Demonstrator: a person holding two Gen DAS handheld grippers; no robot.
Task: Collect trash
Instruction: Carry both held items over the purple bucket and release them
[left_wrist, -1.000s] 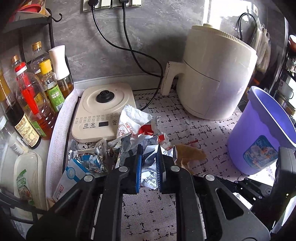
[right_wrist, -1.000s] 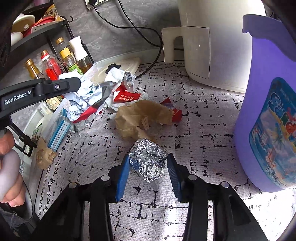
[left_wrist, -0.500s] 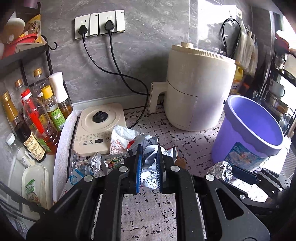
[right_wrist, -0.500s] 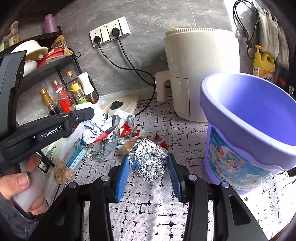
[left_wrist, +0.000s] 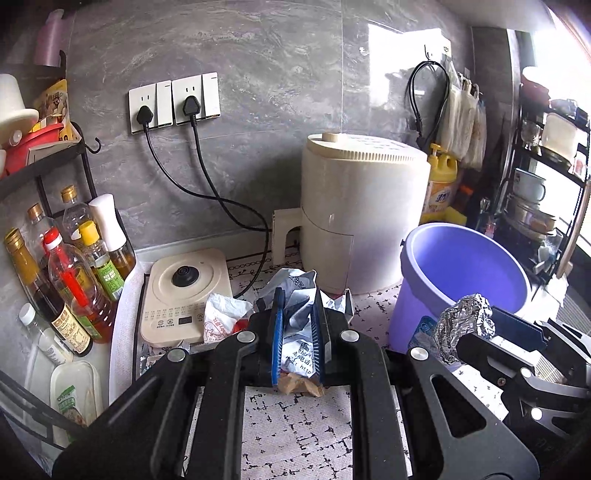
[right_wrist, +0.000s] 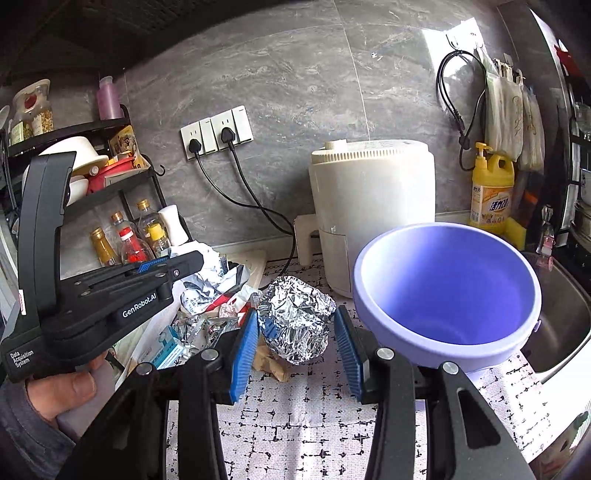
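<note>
My left gripper (left_wrist: 297, 328) is shut on a crumpled white and grey printed wrapper (left_wrist: 295, 295) and holds it well above the counter. My right gripper (right_wrist: 295, 332) is shut on a crumpled ball of aluminium foil (right_wrist: 295, 317), also lifted; the foil ball shows in the left wrist view (left_wrist: 463, 323) too. A purple plastic bucket (right_wrist: 443, 291) stands just right of both grippers, its mouth open and below the foil's height; it also shows in the left wrist view (left_wrist: 461, 280). More wrappers (right_wrist: 207, 295) and brown paper (right_wrist: 269, 363) lie on the patterned mat.
A cream air fryer (left_wrist: 362, 210) stands behind the bucket. A cream induction cooker (left_wrist: 184, 299) sits at the left, with oil and sauce bottles (left_wrist: 66, 266) beside a black rack. Cables hang from wall sockets (left_wrist: 173, 101). A sink (right_wrist: 565, 325) lies to the right.
Both grippers have risen from the counter with their loads, the foil ball and the wrapper, and now sit higher, beside the bucket's rim. The views now look down into the bucket.
</note>
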